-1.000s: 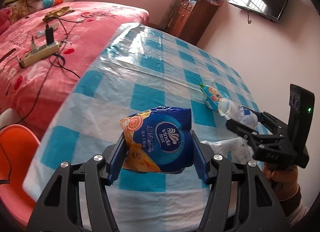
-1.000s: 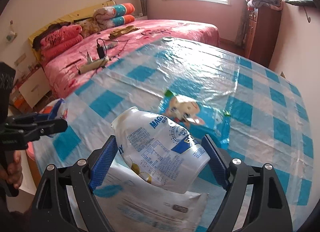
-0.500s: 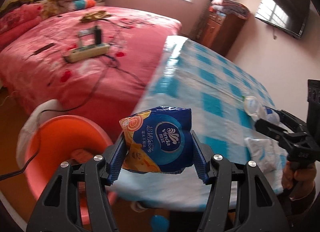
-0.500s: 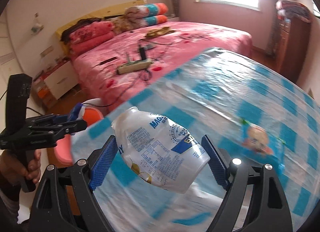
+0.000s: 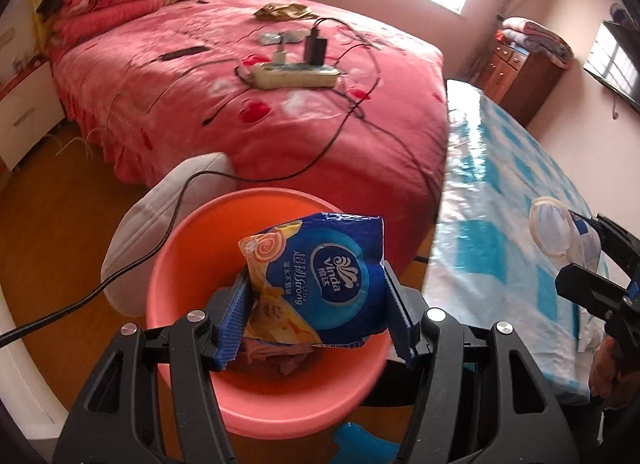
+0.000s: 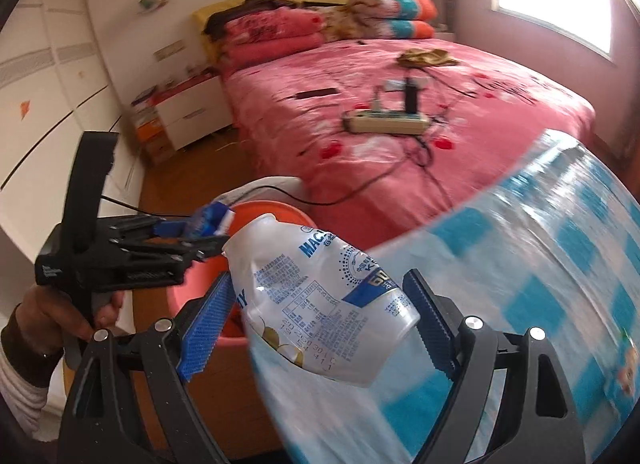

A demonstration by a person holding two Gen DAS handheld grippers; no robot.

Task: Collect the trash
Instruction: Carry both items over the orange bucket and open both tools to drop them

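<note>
My left gripper [image 5: 316, 304] is shut on a blue tissue pack wrapper [image 5: 320, 284] and holds it over the orange bin [image 5: 188, 248], which has some crumpled trash at its bottom. My right gripper [image 6: 320, 324] is shut on a crushed clear plastic bottle [image 6: 324, 296] with blue print, above the table's edge and just right of the orange bin [image 6: 272, 210]. In the left wrist view the right gripper [image 5: 592, 260] with the bottle [image 5: 554, 230] shows at the far right. The right wrist view has the left gripper [image 6: 192, 236] at the left, a hand on its handle.
A table with a blue-and-white checked cover [image 5: 516, 200] stands right of the bin. A pink bed [image 5: 248, 104] behind carries a power strip [image 5: 296, 74] whose black cable [image 5: 160, 240] crosses a white object beside the bin. A nightstand [image 6: 192, 112] stands by the bed.
Both grippers swung left off the table toward the orange bin, each keeping its item. The left one now hangs over the bin's opening; the right is near the table's edge.
</note>
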